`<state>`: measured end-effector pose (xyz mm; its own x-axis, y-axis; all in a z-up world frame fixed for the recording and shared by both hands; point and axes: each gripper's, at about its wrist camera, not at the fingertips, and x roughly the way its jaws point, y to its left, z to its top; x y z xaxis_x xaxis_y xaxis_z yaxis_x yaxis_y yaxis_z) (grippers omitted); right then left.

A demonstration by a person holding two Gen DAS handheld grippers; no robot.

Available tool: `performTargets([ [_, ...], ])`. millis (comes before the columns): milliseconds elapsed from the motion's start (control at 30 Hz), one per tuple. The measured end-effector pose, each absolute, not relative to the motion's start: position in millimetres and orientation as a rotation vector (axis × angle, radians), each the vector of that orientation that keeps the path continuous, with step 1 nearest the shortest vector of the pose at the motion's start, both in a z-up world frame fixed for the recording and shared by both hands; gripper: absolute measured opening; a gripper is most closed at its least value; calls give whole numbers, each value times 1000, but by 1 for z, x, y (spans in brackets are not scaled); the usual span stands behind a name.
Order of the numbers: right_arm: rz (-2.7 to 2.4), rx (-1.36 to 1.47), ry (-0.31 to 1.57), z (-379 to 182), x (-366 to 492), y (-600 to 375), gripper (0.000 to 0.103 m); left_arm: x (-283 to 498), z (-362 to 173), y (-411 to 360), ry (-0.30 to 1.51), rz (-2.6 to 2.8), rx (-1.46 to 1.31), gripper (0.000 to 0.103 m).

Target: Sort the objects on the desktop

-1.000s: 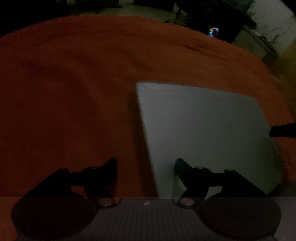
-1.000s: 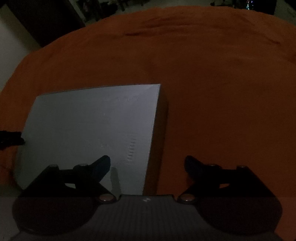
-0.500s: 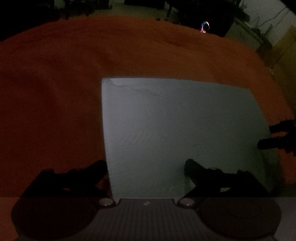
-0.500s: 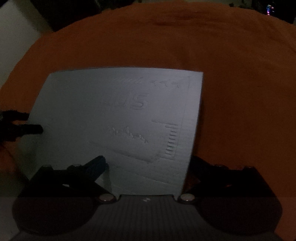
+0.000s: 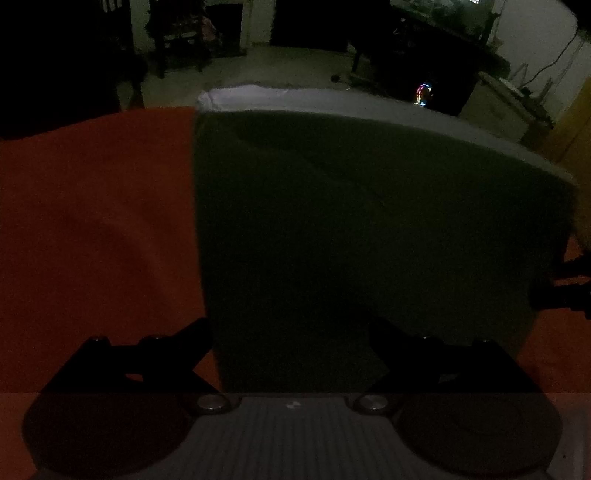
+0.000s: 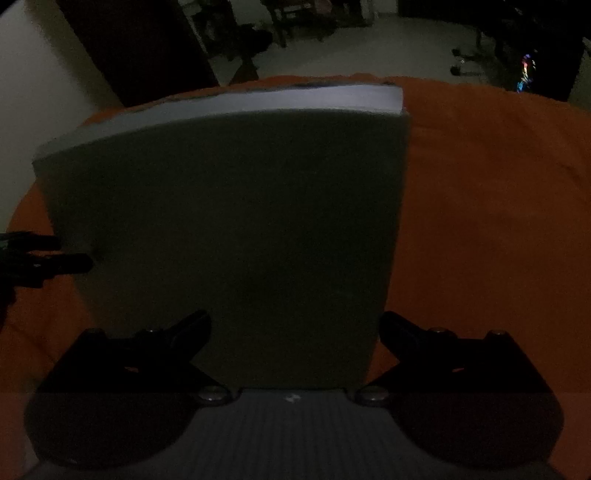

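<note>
A large flat grey box (image 5: 369, 229) stands tilted up over the orange cloth (image 5: 92, 221), its broad face dark and turned to both cameras, with a paler narrow side along its top. My left gripper (image 5: 290, 332) is open wide at the box's lower left. One finger is at the left edge and the other is in front of the face. My right gripper (image 6: 295, 328) is open wide at the lower right of the box (image 6: 229, 221), one finger just past the right edge. No pad is seen pressing. Each view shows the other gripper's fingertips at the far side edge.
The orange cloth (image 6: 498, 203) covers the whole surface around the box. Past its far edge the room is dim, with chairs (image 5: 177, 33), dark furniture holding a small coloured light (image 5: 424, 94) and a pale wall (image 6: 37, 74).
The box lay flat a second ago and now rears up, its far edge high in both views. Both grippers have risen, and their jaws have widened since the first frames.
</note>
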<state>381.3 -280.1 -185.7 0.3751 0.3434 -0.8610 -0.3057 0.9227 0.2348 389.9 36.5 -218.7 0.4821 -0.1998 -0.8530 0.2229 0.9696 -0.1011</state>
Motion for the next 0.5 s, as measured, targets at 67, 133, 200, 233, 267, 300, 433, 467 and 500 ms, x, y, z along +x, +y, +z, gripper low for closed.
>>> performTargets([
  [67,401,45,1124,-185,380,-281,97,387,-215,36,1040,-257,22,89],
  [133,395,54,1125,-183,379,-282,90,384,-212,37,1039,-260,18,89],
  [200,385,66,1123,-183,385,-283,86,381,-210,37,1040,-274,21,89],
  [233,380,70,1116,-181,385,-285,80,381,-212,37,1040,-273,23,89],
  [267,374,74,1109,-180,386,-287,79,382,-214,37,1035,-269,25,89],
  [300,369,77,1105,-182,386,-287,76,381,-216,36,1031,-268,31,89],
  [433,339,79,1099,-197,392,-277,76,384,-238,29,1030,-248,90,89],
  [467,330,57,1092,-201,392,-274,76,384,-243,24,1018,-242,126,89],
  [500,321,34,1088,-206,394,-269,77,384,-247,20,1005,-235,161,89],
])
